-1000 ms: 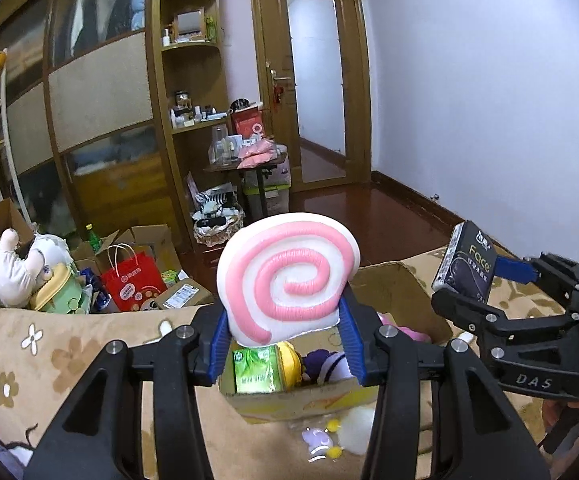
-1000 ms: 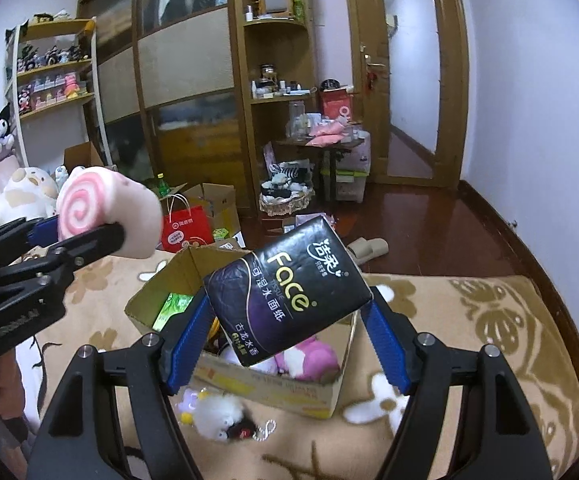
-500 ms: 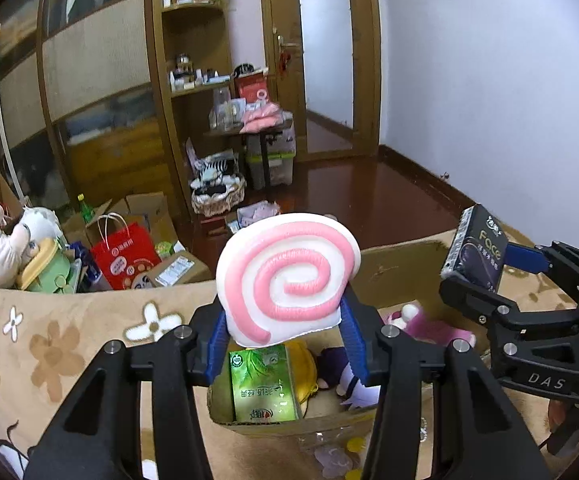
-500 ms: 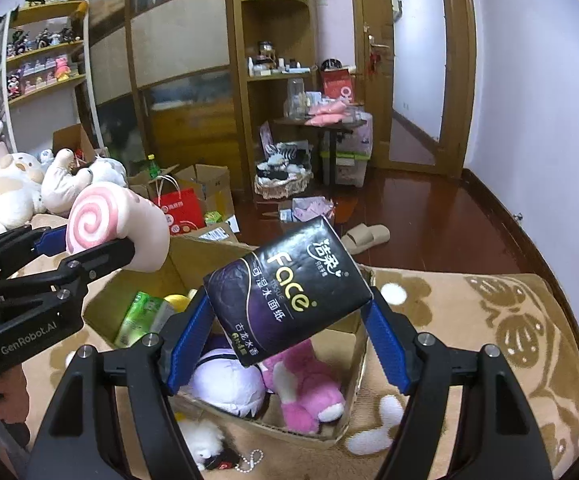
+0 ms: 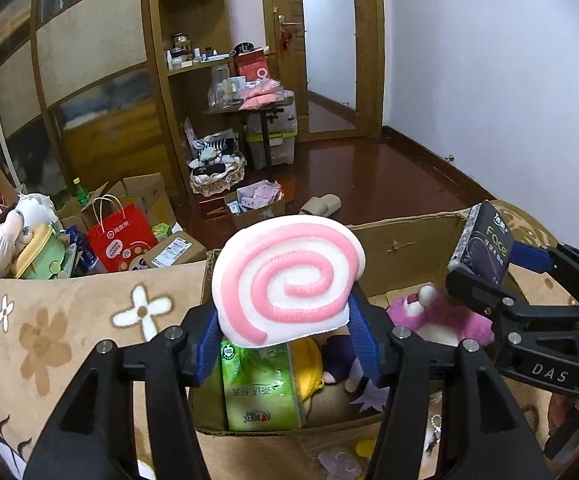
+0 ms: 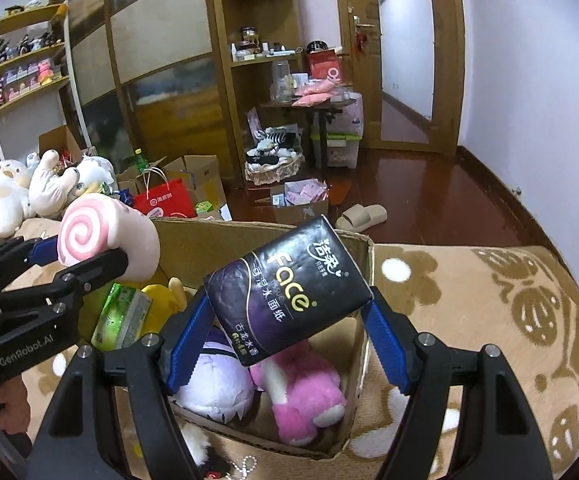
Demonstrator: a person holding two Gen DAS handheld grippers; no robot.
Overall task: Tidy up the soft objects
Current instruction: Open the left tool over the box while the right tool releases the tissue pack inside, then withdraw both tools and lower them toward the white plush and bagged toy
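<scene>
Closer now looms the cardboard box on the floral blanket, both jaws pinching their loads.

Pink-and-white spiral roll plush, black-purple tissue pack, brown cardboard box.

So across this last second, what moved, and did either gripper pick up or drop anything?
Both grippers moved forward over the cardboard box, so its contents now show more fully below them: green tissue pack, purple plush, pink plush. Nothing was taken or let go: the left gripper still clamps the swirl cushion, and the right gripper still holds the black tissue pack.
</scene>
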